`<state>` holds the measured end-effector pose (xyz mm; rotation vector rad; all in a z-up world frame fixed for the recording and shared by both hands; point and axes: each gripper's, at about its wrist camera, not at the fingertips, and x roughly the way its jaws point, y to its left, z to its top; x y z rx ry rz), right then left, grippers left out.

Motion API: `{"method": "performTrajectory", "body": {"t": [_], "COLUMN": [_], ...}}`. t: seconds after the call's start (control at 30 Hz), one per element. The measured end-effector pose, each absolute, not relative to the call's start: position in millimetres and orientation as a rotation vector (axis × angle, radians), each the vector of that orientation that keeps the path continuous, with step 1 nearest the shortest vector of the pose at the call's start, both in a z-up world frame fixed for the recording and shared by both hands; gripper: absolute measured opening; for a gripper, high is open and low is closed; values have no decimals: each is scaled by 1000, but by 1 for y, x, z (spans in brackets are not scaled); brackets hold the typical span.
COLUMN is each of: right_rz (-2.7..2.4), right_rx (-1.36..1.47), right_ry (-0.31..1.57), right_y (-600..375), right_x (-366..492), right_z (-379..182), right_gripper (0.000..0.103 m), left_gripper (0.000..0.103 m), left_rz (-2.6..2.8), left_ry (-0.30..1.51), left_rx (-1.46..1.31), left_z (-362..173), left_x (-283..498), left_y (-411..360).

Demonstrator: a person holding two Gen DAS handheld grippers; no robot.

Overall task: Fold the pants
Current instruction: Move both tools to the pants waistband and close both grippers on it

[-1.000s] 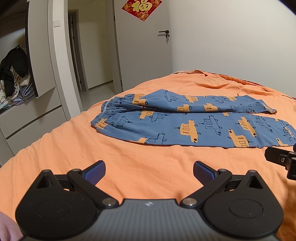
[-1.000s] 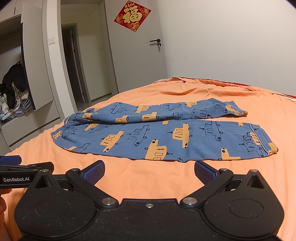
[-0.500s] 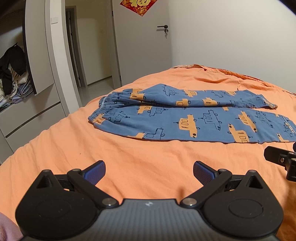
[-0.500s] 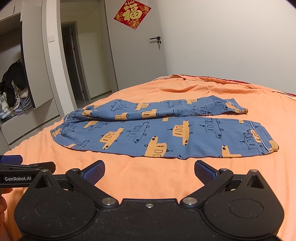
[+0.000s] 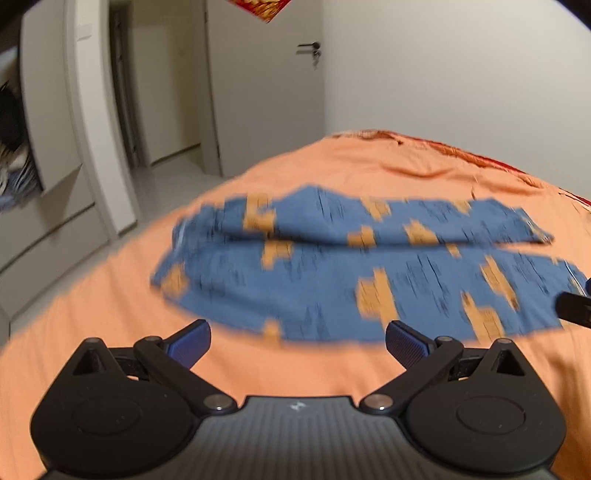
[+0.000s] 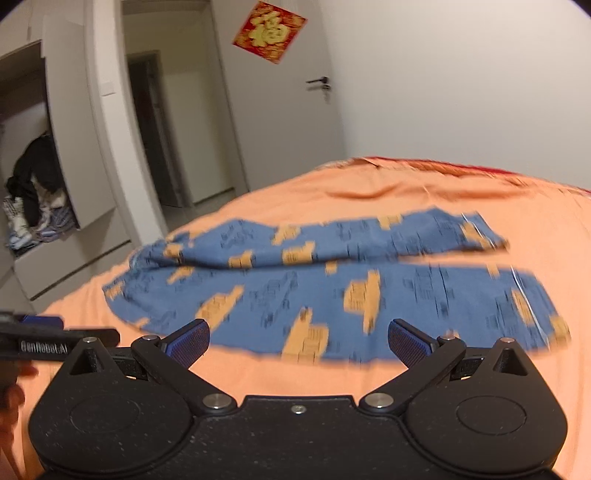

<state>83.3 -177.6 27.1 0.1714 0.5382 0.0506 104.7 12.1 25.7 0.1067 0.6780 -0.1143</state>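
Blue pants with an orange vehicle print lie flat on the orange bed, waistband to the left, both legs stretched to the right; both views are motion-blurred. They also show in the right wrist view. My left gripper is open and empty just short of the near leg's front edge, towards the waist. My right gripper is open and empty at the near leg's front edge, towards the middle. The left gripper's side shows at the right view's left edge.
The orange bedsheet covers the bed and reaches a white wall behind. An open wardrobe with piled clothes stands at the left, beside a doorway. A closed white door carries a red ornament.
Both grippers have moved forward towards the pants, whose near edge now sits just past the fingertips. Both stay open. The pants have not moved.
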Motion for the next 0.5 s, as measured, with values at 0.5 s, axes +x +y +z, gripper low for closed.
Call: {"method": "performTrajectory", "body": {"t": [0.5], "right_rz": [329], "right_rx": [-105], "right_ry": [752], "right_y": [-246], "right_x": [358], "right_z": [22], "right_gripper": [102], "left_gripper": [103], "left_rz": [-337], "left_ry": [658], "left_rx": [394], "left_z": [13], "left_x": [395], "left_y": [89]}}
